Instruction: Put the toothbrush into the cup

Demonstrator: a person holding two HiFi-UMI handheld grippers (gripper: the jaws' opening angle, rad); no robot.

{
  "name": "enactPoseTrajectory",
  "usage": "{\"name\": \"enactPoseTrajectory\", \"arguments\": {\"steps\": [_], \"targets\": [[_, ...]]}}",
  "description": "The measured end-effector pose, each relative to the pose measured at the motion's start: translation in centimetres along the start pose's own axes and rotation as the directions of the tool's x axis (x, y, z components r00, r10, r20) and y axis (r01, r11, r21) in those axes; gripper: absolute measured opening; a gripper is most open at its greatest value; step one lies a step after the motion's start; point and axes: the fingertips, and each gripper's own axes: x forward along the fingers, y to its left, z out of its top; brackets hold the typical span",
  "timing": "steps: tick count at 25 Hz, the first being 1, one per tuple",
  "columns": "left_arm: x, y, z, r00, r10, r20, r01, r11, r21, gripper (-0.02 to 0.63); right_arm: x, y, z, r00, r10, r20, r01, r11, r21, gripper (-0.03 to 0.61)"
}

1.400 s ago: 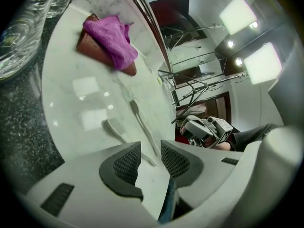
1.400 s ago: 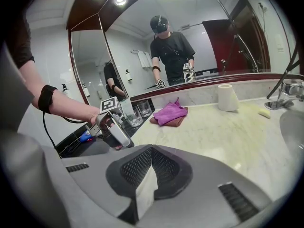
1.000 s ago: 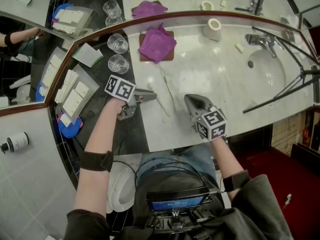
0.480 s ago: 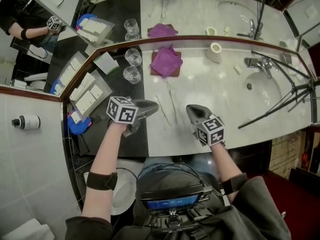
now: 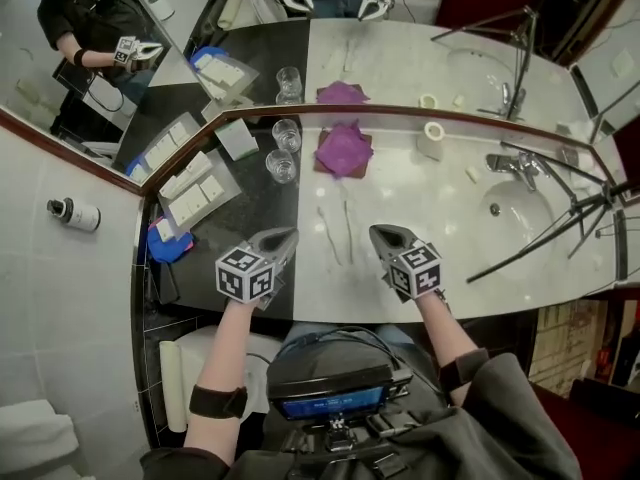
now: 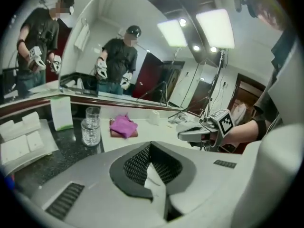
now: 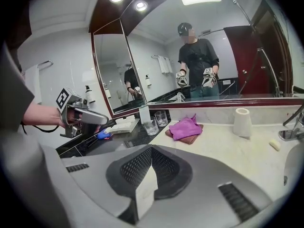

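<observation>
Two thin white toothbrushes (image 5: 325, 232) lie side by side on the pale counter, between my two grippers. Two clear glass cups (image 5: 281, 165) stand at the back on the dark counter part, also seen in the left gripper view (image 6: 90, 132) and the right gripper view (image 7: 152, 126). My left gripper (image 5: 285, 235) hangs above the counter's front, left of the toothbrushes, shut with nothing in it (image 6: 151, 149). My right gripper (image 5: 380, 232) hovers right of them, shut and empty (image 7: 151, 152). Each gripper shows in the other's view: the right (image 6: 190, 133), the left (image 7: 90, 118).
A purple cloth (image 5: 343, 150) lies on a brown mat behind the toothbrushes. A white paper cup (image 5: 433, 140) stands near the mirror, with the sink (image 5: 520, 213) and tap (image 5: 507, 164) at right. A tray of white packets (image 5: 190, 193) sits at left. A tripod's legs (image 5: 560, 228) cross the sink.
My left gripper has risen off the counter and its jaws have closed on nothing. The right gripper lifted a little. The toothbrushes stay on the counter.
</observation>
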Motion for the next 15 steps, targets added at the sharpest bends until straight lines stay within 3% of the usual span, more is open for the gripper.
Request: {"name": "enactPoseTrajectory", "arguments": {"steps": [4,7,10,15], "targets": [[-1.5,0.5,-0.5,0.985,0.164,0.061,-0.168,0.983,0.076,0.002,0.0,0.6,-0.3,1.0,0.023,-0.015,-0.023,1.0,-0.01,0.017],[-2.3,1.0,-1.4,0.961,0.26,0.098,-0.268,0.96,0.078,0.002,0.0,1.3,-0.5,0.999,0.032,-0.025,-0.032,0.999,-0.012,0.017],[-2.7,1.3,-2.5,0.943,0.313,0.113,-0.321,0.945,0.058,0.002,-0.2,1.8,-0.8,0.999,0.034,-0.031,-0.035,0.999,-0.016,0.017],[-3.0,1.8,-3.0,0.935,0.338,0.111,-0.344,0.938,0.047,0.002,-0.5,1.9,-1.4,0.999,0.024,-0.039,-0.024,1.0,-0.005,0.017]]}}
